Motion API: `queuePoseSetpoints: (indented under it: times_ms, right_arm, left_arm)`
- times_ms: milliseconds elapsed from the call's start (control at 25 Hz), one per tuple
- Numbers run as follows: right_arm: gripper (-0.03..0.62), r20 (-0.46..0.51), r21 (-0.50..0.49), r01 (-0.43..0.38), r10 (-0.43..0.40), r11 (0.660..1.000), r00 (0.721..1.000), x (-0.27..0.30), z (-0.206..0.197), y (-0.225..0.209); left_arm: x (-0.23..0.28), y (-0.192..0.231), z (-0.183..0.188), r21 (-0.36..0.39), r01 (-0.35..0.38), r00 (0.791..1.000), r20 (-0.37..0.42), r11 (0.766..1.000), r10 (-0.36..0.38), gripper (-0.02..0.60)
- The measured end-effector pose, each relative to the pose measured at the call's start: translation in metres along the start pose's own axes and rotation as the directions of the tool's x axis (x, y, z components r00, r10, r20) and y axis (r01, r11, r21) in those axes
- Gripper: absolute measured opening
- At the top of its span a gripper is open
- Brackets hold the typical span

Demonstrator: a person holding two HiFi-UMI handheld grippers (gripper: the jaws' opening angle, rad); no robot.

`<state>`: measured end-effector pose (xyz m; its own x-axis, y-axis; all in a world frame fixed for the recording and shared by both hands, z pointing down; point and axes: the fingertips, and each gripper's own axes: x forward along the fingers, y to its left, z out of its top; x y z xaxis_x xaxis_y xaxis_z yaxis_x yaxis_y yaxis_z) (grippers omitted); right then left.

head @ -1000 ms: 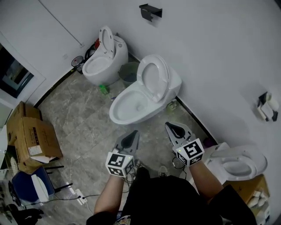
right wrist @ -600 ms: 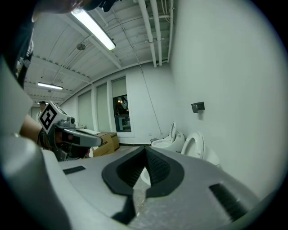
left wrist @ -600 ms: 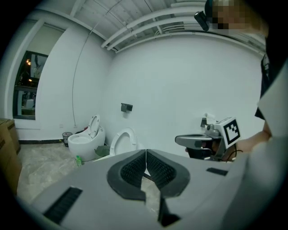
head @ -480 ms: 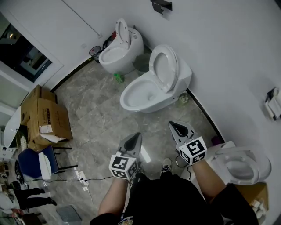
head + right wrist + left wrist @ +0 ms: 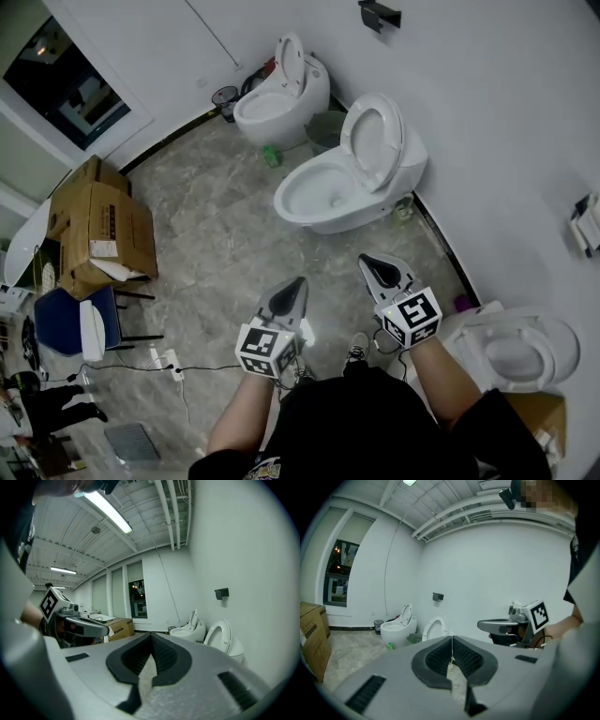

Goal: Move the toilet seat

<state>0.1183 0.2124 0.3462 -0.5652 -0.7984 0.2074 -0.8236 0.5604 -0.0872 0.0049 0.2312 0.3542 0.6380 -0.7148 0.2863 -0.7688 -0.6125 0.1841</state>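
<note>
Two empty grippers: our left gripper (image 5: 289, 292) and right gripper (image 5: 375, 270) have jaws shut. The toilet seat (image 5: 352, 141) stands raised ahead, well apart; we judge it stiff, light, slippery plastic, best hooked at its free rim.

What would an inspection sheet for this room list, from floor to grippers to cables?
Surface: grey marbled floor.
Job's things: middle toilet, its seat raised upright; neither gripper touches it.
Clutter: cardboard boxes, blue chair, green bottle, bin between toilets.
Grippers: left gripper and right gripper, jaws shut, nothing held.
Cables: power strip with a lead along the floor.
Surroundings: white walls, dark window, far toilet, near toilet at right.
</note>
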Motion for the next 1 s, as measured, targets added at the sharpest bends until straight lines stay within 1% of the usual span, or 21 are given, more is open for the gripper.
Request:
queuePoseSetpoints:
  times_ms: [160,320,400,600,800,1000]
  right_arm:
    - [0.005,0.000,-0.010,0.030,-0.030,1.000,1.000,-0.004,0.008,0.028]
    - [0.005,0.008,-0.009,0.078,-0.078,0.997,0.997,-0.011,0.015,0.046]
    - [0.005,0.010,-0.010,0.098,-0.097,0.995,0.995,-0.015,0.017,0.057]
    - [0.005,0.022,-0.024,0.136,-0.136,0.990,0.990,-0.023,0.023,0.080]
    - [0.005,0.017,-0.046,0.154,-0.154,0.987,0.988,-0.030,0.024,0.098]
    - [0.005,0.021,-0.058,0.177,-0.176,0.983,0.984,-0.039,0.030,0.111]
  left_arm:
    - [-0.027,0.008,0.003,-0.006,0.029,1.000,0.011,1.000,-0.029,0.006]
    - [-0.045,0.015,0.008,0.014,0.065,0.998,0.013,0.998,-0.065,0.006]
    - [-0.053,0.020,0.010,0.022,0.080,0.996,0.035,0.997,-0.080,0.006]
    - [-0.066,0.018,0.016,0.019,0.124,0.990,0.058,0.992,-0.125,0.006]
    - [-0.078,0.012,0.019,0.014,0.164,0.984,0.076,0.986,-0.164,0.006]
    - [-0.089,0.010,0.027,0.015,0.178,0.979,0.103,0.984,-0.178,0.006]
